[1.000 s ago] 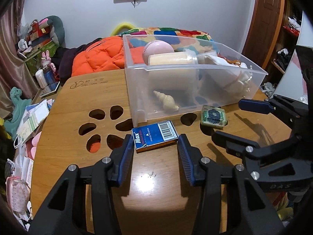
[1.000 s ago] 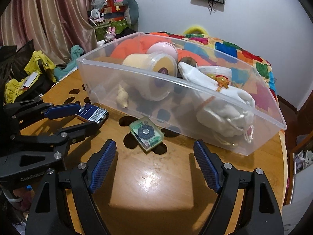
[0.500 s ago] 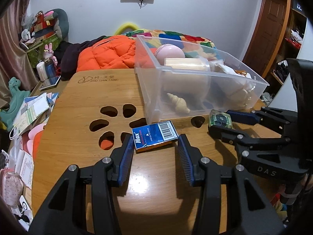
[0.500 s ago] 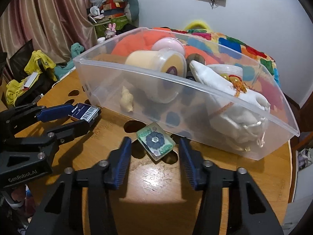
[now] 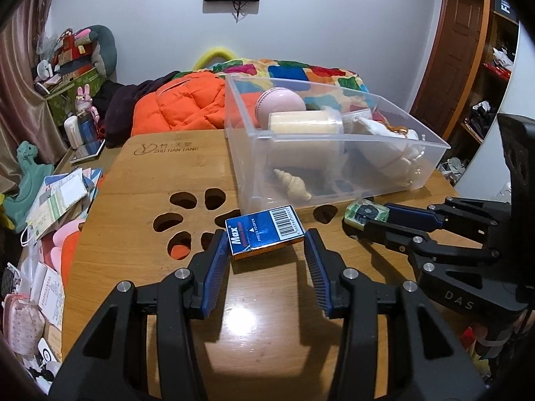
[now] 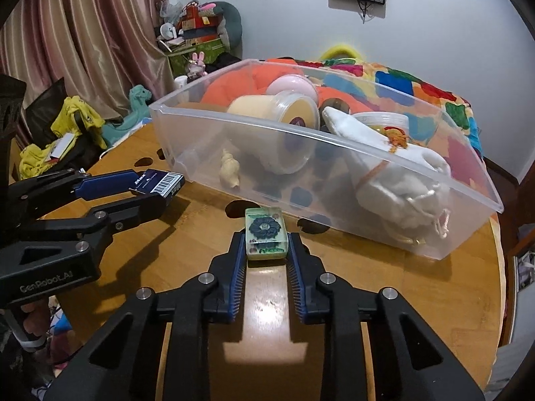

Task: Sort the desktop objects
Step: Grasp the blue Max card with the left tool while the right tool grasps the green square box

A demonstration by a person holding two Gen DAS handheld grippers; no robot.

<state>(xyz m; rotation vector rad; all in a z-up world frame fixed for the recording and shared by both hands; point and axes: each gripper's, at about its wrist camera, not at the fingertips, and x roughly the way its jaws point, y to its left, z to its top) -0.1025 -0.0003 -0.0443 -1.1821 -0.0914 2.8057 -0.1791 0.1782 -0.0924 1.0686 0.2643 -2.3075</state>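
A blue "Max" box (image 5: 264, 234) sits between the blue pads of my left gripper (image 5: 264, 239), which is shut on it just above the wooden table (image 5: 267, 317). From the right wrist view, the same box (image 6: 157, 182) shows in the left gripper (image 6: 150, 193). A small clear green block with a dark flower (image 6: 265, 234) lies on the table between the pads of my right gripper (image 6: 265, 245). Its jaws are closing, and both pads touch the block's sides. The left wrist view shows that block (image 5: 366, 212) at the tips of the right gripper (image 5: 362, 224).
A clear plastic bin (image 6: 301, 133) stands just beyond both grippers, holding a pink ball (image 5: 281, 105), a pale yellow tub (image 6: 287, 117), a white cloth pouch (image 6: 394, 180) and a seashell (image 5: 292, 185). Paw-shaped holes (image 5: 187, 214) pierce the table at the left. Clutter lies past its left edge.
The right jaws have closed from wide apart onto the green block, which has turned in line with the fingers. The left gripper keeps its hold on the blue box.
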